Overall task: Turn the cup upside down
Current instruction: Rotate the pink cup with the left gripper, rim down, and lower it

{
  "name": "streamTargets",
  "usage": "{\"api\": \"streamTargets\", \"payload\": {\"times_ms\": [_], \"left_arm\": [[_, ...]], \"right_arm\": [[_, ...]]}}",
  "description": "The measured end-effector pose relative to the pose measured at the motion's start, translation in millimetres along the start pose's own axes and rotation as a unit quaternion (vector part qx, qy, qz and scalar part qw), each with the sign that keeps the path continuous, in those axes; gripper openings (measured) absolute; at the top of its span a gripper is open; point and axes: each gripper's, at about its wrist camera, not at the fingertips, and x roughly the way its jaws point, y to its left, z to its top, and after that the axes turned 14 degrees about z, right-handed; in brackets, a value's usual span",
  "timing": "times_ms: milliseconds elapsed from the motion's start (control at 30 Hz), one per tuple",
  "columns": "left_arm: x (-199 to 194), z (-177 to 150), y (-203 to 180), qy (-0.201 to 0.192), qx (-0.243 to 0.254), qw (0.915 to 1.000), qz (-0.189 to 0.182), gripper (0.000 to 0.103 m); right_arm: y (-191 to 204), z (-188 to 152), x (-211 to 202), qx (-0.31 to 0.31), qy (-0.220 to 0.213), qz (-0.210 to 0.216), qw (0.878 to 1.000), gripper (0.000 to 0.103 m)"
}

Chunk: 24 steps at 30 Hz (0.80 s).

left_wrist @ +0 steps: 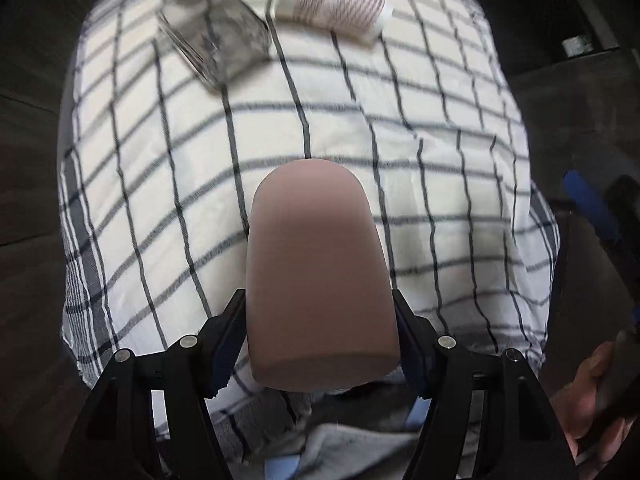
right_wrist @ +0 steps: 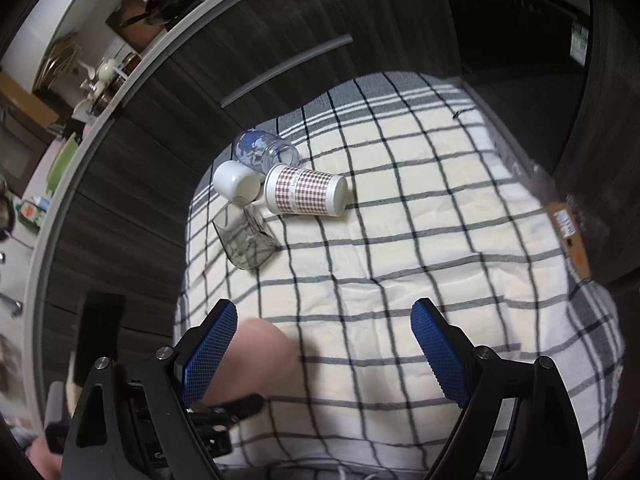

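Your left gripper has its fingers clamped on the pinkish-brown cup, one on each side low in the frame, with the rounded closed end pointing away from the camera toward the middle. So the cup sits bottom-centre of the left wrist view, held over the checked cloth. I can't tell whether it touches the cloth. In the right wrist view you only catch an edge of the cup at lower left, behind your right gripper, whose blue fingers are spread wide with nothing between them.

For the flip, I'd keep the squeeze steady and roll your wrist slowly. That smooth wall looks slippery, so a quick twist could let it slide. Set the open rim flat on a smooth patch of cloth before you let go.

Watch the clutter in the upper part of both frames: a clear square glass, a checked paper cup, a small white cup and a blue-print jar all lie tipped, bunched together. Stay well apart from them.
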Motion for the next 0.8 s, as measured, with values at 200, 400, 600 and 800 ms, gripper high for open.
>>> {"api": "streamTargets", "payload": {"times_ms": [200,400,600,800], "left_arm": [[8.2,36.9,2.7,0.048,0.006,0.9983,0.034,0.066],[12.2,55.0,-2.6,0.055,0.008,0.9979,0.034,0.067],[11.9,72.9,-4.4,0.035,0.017,0.9978,0.053,0.066],[5.0,69.6,-2.4,-0.003,0.015,0.9983,0.057,0.069]], "right_arm": [[-4.1,23.7,13.3,0.029,0.004,0.009,1.0,0.089],[-15.3,45.4,27.6,0.041,0.006,0.002,0.999,0.089],[-31.3,56.5,41.2,0.06,0.01,-0.005,0.998,0.089],[-31.0,57.0,42.9,0.052,0.013,-0.014,0.998,0.089]]}}
